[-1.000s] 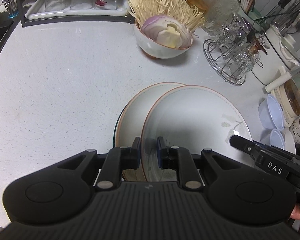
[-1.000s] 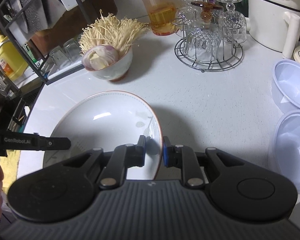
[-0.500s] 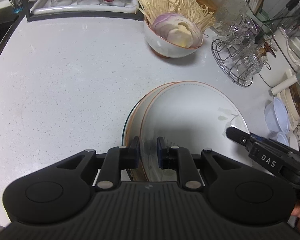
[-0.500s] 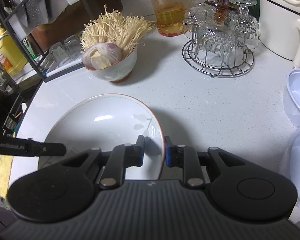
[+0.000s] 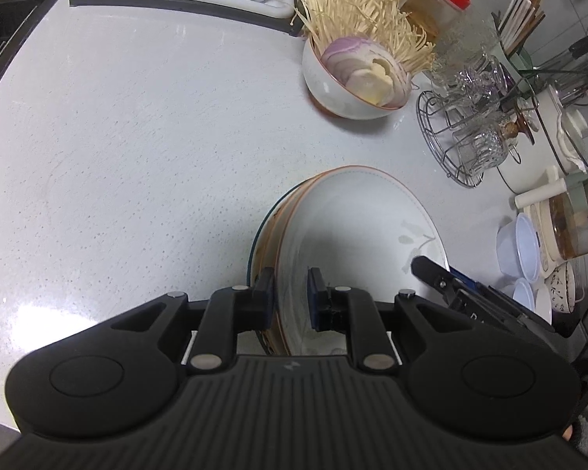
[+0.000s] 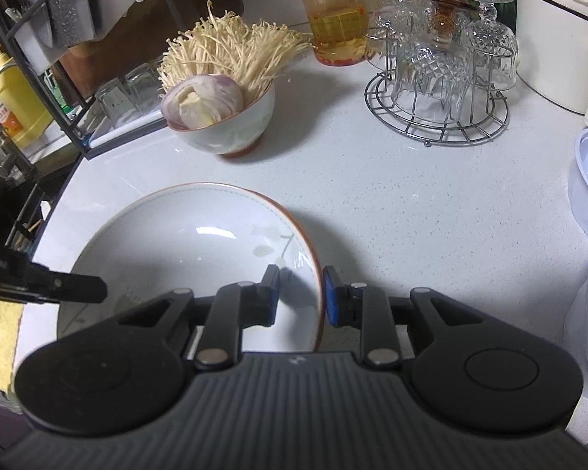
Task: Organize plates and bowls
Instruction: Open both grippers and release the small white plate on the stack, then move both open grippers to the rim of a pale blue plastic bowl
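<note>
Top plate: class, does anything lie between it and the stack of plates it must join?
Nothing visible does: the top plate already rests nested on the plate stack, whose rims show at its left edge. The right gripper, jaws opening, straddles its rim.

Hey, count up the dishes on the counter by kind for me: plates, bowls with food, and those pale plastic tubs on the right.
Plates, stacked: at least 2
Bowl with food: 1
Plastic tubs: at least 2
Total: at least 5
</note>
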Motion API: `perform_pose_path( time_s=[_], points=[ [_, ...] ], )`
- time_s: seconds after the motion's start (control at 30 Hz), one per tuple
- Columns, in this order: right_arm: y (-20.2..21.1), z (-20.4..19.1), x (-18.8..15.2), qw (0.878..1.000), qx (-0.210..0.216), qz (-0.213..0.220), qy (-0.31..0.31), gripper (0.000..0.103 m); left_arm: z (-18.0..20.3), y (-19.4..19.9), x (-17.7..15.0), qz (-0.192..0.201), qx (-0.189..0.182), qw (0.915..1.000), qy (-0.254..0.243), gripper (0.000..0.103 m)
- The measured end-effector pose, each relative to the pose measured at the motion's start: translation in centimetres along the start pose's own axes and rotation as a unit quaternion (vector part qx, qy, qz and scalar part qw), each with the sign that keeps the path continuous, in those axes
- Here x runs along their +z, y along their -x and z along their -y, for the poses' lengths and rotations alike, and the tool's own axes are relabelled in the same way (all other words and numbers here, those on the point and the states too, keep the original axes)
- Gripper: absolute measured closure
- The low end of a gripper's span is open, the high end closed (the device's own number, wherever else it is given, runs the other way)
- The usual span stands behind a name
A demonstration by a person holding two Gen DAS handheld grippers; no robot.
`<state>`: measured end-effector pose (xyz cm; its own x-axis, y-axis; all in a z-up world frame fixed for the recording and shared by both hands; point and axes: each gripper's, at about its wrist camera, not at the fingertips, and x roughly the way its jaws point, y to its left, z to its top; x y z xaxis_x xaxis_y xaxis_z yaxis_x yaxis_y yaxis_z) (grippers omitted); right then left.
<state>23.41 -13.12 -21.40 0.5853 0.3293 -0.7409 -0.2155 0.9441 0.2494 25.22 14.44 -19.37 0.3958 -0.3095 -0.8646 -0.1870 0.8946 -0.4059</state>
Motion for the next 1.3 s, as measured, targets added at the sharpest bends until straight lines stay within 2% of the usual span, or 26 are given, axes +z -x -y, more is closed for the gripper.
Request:
perform_pose_path(
  time_s=[0.3, 0.43, 0.6, 0.7, 1.0, 1.2, 1.3],
  points=[
    [-0.1, 0.0, 0.1, 1.0, 0.002, -0.001, 0.008, 0.075, 0.2, 1.2, -0.6, -0.014, 0.014, 0.9997, -0.014, 0.082],
    [-0.1, 0.0, 0.1, 1.0, 0.002, 0.0, 0.012, 0.075, -0.4, 2.0, -0.9, -0.013, 0.004, 0.9999, -0.006, 0.082],
    [-0.1, 0.0, 0.1, 1.0, 0.002, 0.0, 0.013, 0.075, -0.2, 2.8, -1.3, 0.0, 0.012, 0.9999, -0.005, 0.082],
    [0.6, 0.2, 0.3, 1.0, -0.007, 0.008, 0.012, 0.075, 0.7, 4.0, -1.4, 0.024, 0.024, 0.9993, -0.019, 0.082],
    [6.6, 0.1, 1.7, 0.997, -0.005, 0.073, 0.011, 0.075, 4.6, 9.3, -2.1, 0.108, 0.035, 0.9917, -0.061, 0.082],
    [12.5, -1.2, 3.0, 0.991, 0.003, 0.132, 0.01, 0.075, 7.1, 12.4, -2.6, 0.134, 0.021, 0.9874, -0.081, 0.082],
    [14.7, -2.0, 3.2, 0.988, -0.007, 0.154, 0.008, 0.075, 8.0, 13.3, -2.7, 0.143, 0.012, 0.9849, -0.097, 0.081]
  ],
)
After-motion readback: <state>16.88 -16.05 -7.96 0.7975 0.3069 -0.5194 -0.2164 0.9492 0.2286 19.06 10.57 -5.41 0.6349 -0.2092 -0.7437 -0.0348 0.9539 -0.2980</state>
